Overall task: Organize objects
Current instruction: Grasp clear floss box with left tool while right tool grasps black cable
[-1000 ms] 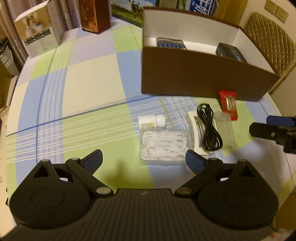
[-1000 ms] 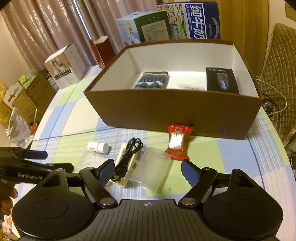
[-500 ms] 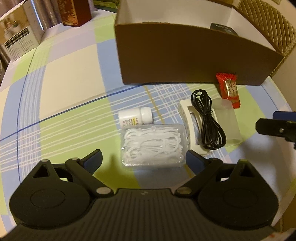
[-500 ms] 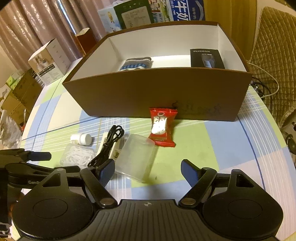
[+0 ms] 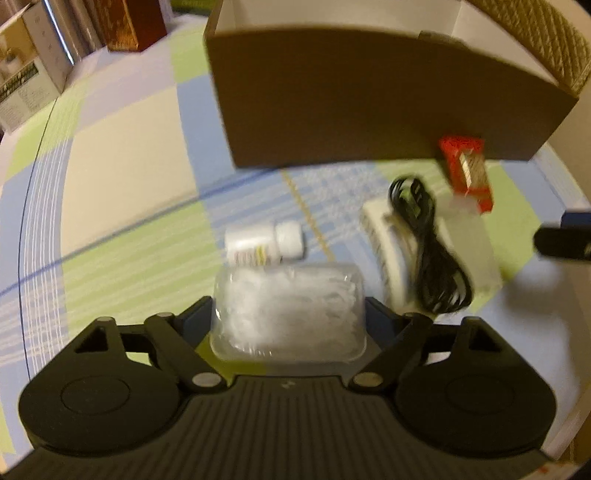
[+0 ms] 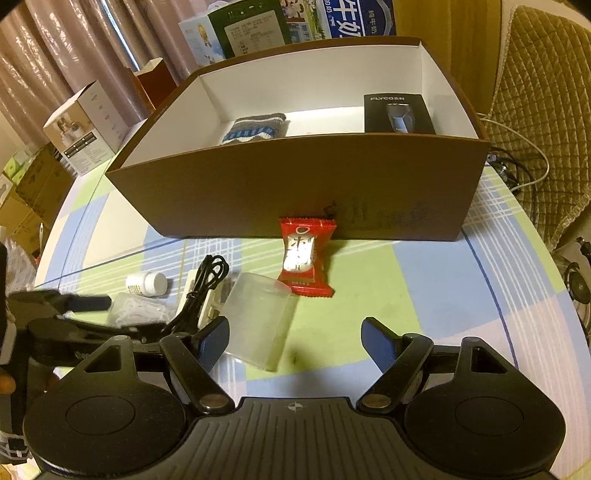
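Clear floss-pick box now between closing left tongs, right tongs unchanged, released.

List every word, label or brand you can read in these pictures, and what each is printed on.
"FLYCO": on the black carton inside the brown box.
Large white Chinese characters: on the blue milk carton behind the box, cut off by the frame.
Chinese characters on the red snack packet: too blurred to read.
Print on the green-and-white carton, the grey-and-white carton and the white pill bottle: too small or blurred to read.
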{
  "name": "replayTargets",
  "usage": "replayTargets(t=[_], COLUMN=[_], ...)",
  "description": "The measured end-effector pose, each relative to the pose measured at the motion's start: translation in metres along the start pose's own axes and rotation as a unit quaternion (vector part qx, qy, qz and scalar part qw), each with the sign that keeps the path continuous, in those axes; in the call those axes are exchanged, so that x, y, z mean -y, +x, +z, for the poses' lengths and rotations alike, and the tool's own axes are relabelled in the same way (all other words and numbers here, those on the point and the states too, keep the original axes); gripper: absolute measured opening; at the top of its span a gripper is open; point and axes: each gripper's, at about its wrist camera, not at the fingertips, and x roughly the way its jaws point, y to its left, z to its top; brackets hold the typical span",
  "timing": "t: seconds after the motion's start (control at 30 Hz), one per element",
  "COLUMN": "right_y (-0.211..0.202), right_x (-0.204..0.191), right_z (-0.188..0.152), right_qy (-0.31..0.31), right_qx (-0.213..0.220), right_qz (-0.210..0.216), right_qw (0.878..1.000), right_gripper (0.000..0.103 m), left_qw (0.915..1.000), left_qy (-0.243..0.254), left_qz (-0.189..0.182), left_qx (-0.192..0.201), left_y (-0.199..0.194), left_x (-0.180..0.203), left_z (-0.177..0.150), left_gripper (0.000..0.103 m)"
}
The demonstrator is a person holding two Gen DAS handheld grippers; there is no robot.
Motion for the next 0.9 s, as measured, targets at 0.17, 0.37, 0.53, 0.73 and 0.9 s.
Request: replayTargets(t=[0.17,0.37,0.53,0.73,0.9], right_y=[0.004,0.017,0.039,0.067,0.076], right_x=[-0.01,-0.031,-0.046,-0.055,-0.055], right_z=[0.005,0.012,0.019,0.025,0.025], right_qy=[-0.015,-0.039,-0.039,-0.034,-0.03], right_qx=[0.004,0.005,-0.008,-0.023,-0.015], right_qz=[0.017,0.06,0.084,0.078,0.072], right_qw=[1.0,0.997,0.996,0.996,0.997], right_gripper=[0.077,0.066,0.053,0.036,0.019], left_qw=[0.9996,0.9972,0.9927,0.9882,0.9869], left_qy=[-0.023,-0.064,-0.103,-0.132,-0.14], left_qz=[0.014,0.038,0.062,0.077,0.081], left_qx=[0.01,0.008,0.005,0.003,0.003], left_y=[-0.007,-0.017,-0.024,-0.03,-0.033], left_x=[-0.021,-0.058,-0.088,-0.108,-0.113], left_z=[-0.018,-0.036,-0.048,-0.059,-0.064], left_gripper=[0.083,0.083,0.083,0.083,0.084])
